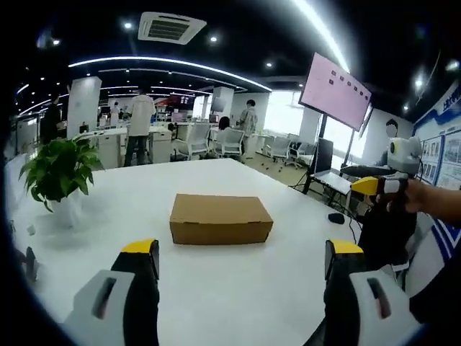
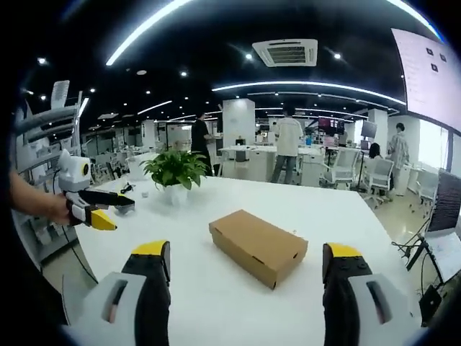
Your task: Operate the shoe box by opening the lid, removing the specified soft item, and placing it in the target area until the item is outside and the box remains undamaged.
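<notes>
Closed shoe box (image 1: 221, 218) lies flat, long axis crosswise.

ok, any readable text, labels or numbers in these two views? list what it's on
None legible.
Cardboard shoe box: plain, no print visible on the faces shown.
Wall screen: pink display with small dark marks, too blurred to read.
Blue wall posters: text present, too small to read.
Red sign deep in the office: blurred, unreadable.
Left gripper and right gripper: no markings visible.
</notes>
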